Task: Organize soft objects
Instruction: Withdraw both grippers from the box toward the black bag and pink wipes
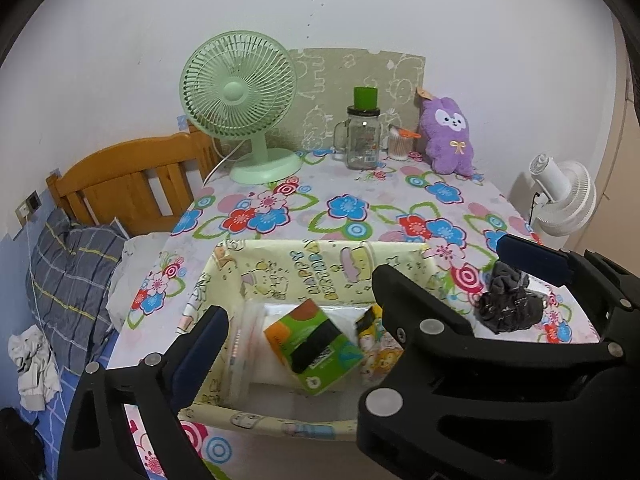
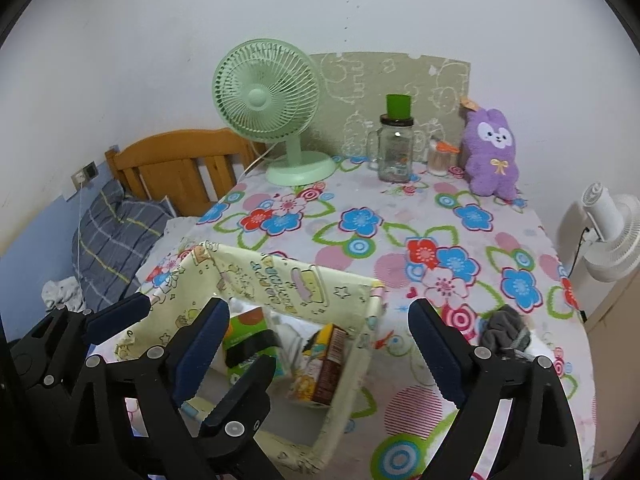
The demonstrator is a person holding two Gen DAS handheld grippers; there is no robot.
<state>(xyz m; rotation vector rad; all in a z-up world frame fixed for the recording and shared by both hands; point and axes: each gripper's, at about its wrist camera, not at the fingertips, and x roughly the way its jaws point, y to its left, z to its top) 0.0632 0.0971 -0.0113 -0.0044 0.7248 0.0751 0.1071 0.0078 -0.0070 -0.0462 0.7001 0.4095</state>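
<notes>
Both grippers spread wide, nothing between the fingers. Left gripper [image 1: 298,312] hangs over the fabric basket [image 1: 280,258] near the desk's [image 1: 360,188] front-left corner. Right gripper [image 2: 318,346] straddles the basket's right wall. Inside the basket: green tissue pack [image 1: 314,350], small printed packs, white folded item. Dark sock bundle [image 2: 506,334] lies on the desk just right of the basket, near the front-right edge. Purple plush [image 2: 494,156] upright at the back-right corner.
</notes>
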